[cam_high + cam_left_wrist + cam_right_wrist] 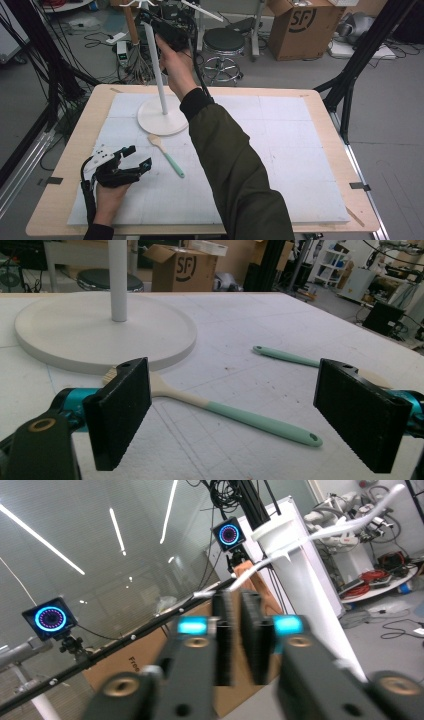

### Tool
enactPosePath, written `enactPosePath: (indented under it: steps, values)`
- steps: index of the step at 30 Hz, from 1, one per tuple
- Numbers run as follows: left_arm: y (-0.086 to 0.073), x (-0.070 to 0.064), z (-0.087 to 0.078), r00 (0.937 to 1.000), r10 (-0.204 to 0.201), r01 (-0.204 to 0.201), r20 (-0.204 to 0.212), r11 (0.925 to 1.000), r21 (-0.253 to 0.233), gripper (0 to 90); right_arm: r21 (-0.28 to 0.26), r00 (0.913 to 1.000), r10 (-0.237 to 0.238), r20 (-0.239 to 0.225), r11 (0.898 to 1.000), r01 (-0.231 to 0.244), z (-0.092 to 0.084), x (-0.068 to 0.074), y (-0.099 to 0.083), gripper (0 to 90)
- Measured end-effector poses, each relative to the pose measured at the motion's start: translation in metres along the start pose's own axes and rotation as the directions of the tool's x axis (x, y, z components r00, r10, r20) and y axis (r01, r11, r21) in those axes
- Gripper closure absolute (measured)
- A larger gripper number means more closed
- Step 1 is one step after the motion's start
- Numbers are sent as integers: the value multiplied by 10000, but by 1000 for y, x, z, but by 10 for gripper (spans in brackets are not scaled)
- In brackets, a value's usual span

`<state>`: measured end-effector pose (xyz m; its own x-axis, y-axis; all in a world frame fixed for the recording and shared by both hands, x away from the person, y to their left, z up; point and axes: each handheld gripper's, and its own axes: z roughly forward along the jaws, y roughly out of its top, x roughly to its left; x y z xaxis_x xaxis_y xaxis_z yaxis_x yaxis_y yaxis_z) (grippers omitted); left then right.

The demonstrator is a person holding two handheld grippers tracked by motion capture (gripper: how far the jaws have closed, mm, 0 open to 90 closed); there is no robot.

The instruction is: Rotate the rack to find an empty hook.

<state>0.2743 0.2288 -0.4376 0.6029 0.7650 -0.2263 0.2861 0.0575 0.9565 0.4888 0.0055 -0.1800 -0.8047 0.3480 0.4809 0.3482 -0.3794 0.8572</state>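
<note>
Spatula (166, 155) lies flat, handle toward near-right, blade seemingly touching stand (161, 117).

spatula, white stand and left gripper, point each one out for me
spatula (166, 154), high view, on its neck where the handle turns green
white stand (162, 117), high view, on its round base
left gripper (139, 157), high view, midway between its fingertips
</note>
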Motion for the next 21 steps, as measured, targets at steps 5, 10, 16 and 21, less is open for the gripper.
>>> enactPosePath:
  steps: [5, 10, 16, 21]
  values:
    - [0, 0, 0, 10000, 41, -41, -13, 10000, -4, 160, 341, 9996, -269, -17, 9991, 269, -11, -8, -5, 614]
    - [0, 0, 0, 10000, 45, -45, -37, 10000, 43, 161, 318, 9996, -289, 56, 9991, 287, -29, -20, -9, 504]
    - [0, -3, 3, 9999, 105, -105, 22, 9999, 127, 161, 395, 9984, -522, 195, 9979, 514, -50, -28, -10, 449]
    - [0, -3, 4, 9995, 300, -301, 29, 9992, 251, 161, 807, 9940, -1070, 242, 9912, 1047, -63, -29, -14, 426]
